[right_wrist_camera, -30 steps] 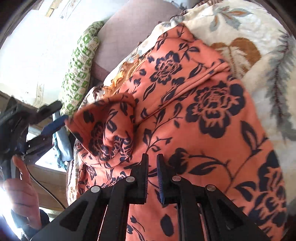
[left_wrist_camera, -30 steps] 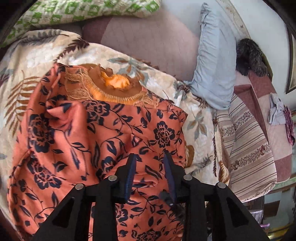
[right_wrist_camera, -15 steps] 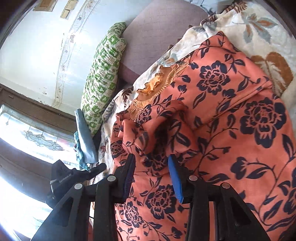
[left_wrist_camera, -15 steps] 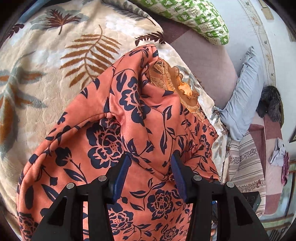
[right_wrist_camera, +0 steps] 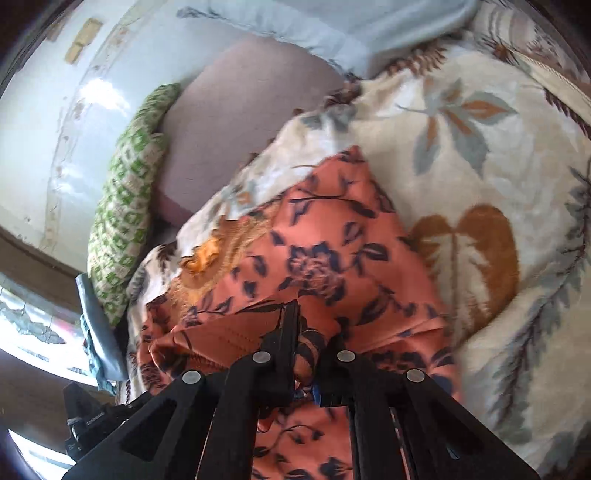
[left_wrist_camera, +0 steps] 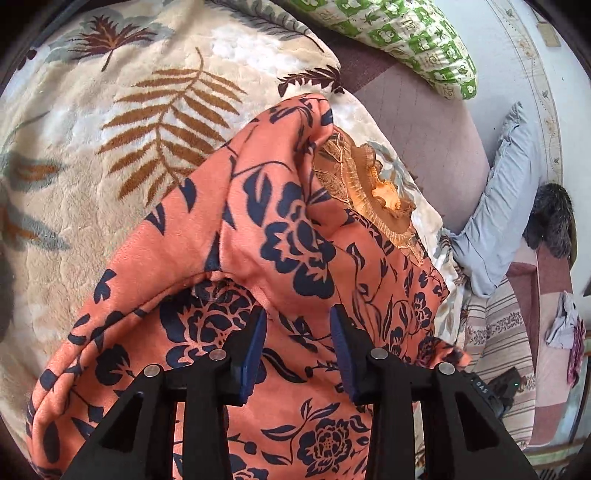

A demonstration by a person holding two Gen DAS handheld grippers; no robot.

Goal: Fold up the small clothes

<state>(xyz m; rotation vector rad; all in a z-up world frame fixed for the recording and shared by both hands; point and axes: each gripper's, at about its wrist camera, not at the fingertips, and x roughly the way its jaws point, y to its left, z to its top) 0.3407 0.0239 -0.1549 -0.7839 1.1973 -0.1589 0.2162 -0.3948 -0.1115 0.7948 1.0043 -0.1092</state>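
Right gripper [right_wrist_camera: 308,332] pinches the orange floral garment [right_wrist_camera: 321,266]; left gripper [left_wrist_camera: 297,332], jaws narrowing, hovers unclamped above it

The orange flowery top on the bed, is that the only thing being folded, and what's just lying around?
For the job:
orange flowery top
left gripper, open over it
right gripper, pinching the cloth

Just lying about:
leaf-print blanket
green patterned pillow
pale blue pillow
dark furry thing

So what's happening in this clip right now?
A person with two handheld grippers is folding an orange floral garment on a leaf-print blanket. The right gripper has just closed on a fold of the cloth. The left gripper sits over the fabric, jaws apart and just narrowed.
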